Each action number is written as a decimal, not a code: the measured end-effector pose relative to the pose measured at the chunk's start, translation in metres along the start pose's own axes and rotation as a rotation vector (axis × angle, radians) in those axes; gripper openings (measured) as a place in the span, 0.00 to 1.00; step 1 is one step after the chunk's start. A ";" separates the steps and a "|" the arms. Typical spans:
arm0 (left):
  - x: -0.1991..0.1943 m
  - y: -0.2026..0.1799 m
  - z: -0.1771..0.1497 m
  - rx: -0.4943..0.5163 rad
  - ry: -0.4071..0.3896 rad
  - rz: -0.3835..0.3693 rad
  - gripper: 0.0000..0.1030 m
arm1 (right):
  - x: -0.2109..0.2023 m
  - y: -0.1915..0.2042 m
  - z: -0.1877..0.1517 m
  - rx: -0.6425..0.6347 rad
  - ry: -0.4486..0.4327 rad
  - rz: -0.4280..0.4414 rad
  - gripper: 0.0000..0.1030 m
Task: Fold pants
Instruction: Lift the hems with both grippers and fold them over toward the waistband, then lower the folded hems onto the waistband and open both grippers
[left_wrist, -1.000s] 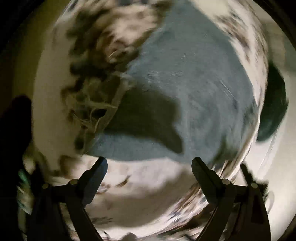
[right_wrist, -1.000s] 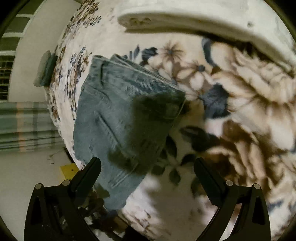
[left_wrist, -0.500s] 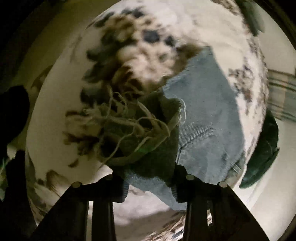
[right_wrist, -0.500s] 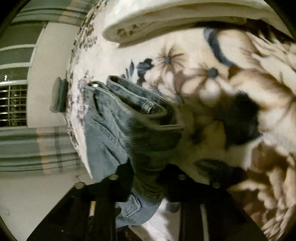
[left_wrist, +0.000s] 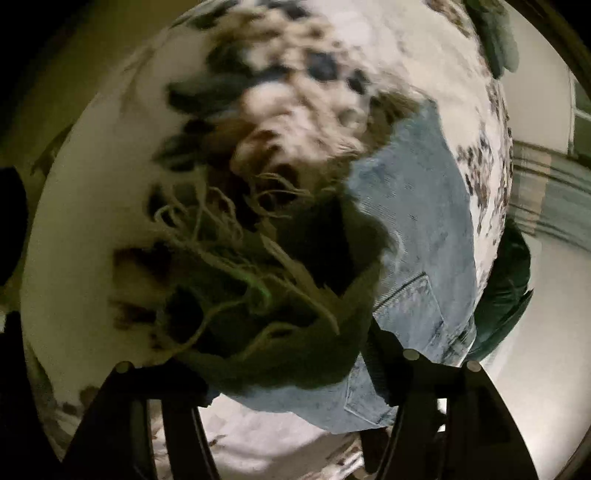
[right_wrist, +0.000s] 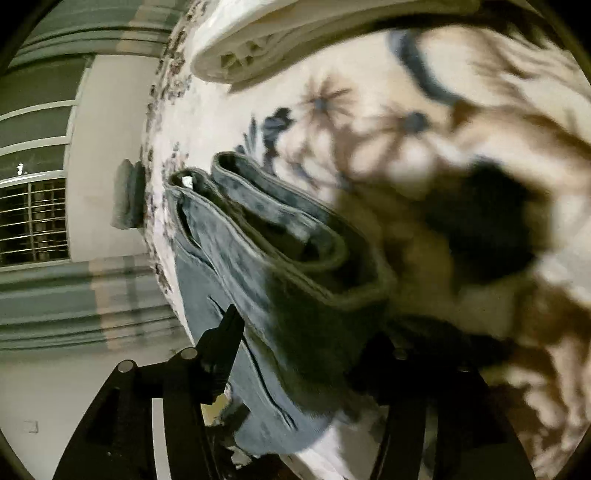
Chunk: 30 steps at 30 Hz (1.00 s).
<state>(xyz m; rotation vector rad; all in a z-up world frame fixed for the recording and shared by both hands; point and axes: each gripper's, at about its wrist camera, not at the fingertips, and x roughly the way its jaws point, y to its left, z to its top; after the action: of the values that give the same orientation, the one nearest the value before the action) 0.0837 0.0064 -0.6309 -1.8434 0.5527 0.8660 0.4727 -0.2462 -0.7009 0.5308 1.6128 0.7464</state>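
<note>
Jeans (right_wrist: 295, 295) on the floral bedspread (right_wrist: 424, 147), frayed hem (left_wrist: 240, 258) clamped by the left gripper (left_wrist: 288, 373), folded edge clamped by the right gripper (right_wrist: 306, 362); layers may be shed if either grip is loosened

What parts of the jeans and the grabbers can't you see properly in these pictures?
- Left wrist view: the left gripper's fingertips are buried under the frayed hem of the jeans.
- Left wrist view: the floral blanket is smeared by motion blur.
- Right wrist view: the right gripper's right finger is lost in dark shadow.
- Right wrist view: the bottom edge cuts off both fingers' bases.
</note>
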 end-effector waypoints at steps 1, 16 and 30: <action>0.001 -0.008 -0.003 0.025 -0.021 0.012 0.49 | 0.002 0.002 -0.001 0.002 -0.017 -0.018 0.54; -0.089 -0.134 -0.009 0.385 -0.068 0.092 0.25 | -0.075 0.086 -0.027 0.089 -0.082 -0.005 0.22; 0.020 -0.412 -0.088 0.807 0.228 -0.139 0.25 | -0.284 0.116 0.081 0.290 -0.603 0.096 0.21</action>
<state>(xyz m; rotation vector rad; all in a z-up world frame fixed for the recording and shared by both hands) 0.4124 0.0951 -0.3816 -1.2130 0.7678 0.2596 0.5943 -0.3526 -0.4275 0.9476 1.1341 0.3641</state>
